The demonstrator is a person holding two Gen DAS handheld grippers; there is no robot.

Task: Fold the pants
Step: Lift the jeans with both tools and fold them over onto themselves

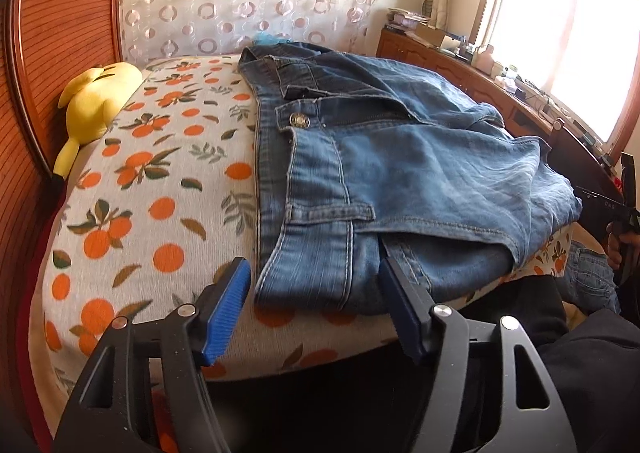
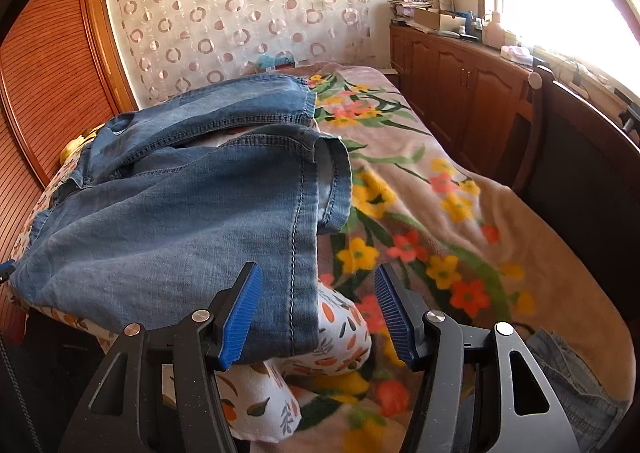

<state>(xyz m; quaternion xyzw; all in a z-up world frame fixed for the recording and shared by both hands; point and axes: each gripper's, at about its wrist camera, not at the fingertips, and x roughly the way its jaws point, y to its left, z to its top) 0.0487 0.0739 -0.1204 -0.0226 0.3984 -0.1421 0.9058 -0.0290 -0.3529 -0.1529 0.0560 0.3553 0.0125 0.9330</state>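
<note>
The jeans (image 1: 400, 157) lie across the near part of the bed (image 1: 160, 181), on the orange-print sheet, waistband towards the plush toy (image 1: 96, 101) and hems (image 2: 328, 181) out over the floral blanket (image 2: 460, 213). Denim like this is fairly heavy and limp: it will sag and drag rather than hold a shape, though the seams and waistband are thicker and give the pads something firm to bite.

The left hand-held gripper (image 1: 316, 305) stands with its jaws apart around the near waistband corner, neither pad clearly pressing the cloth (the right-hand pad may just be touching, hard to tell). The right hand-held gripper (image 2: 320, 313) is likewise open astride the stitched side seam of the near leg. Those two doubled edges look like the best holds.
</note>
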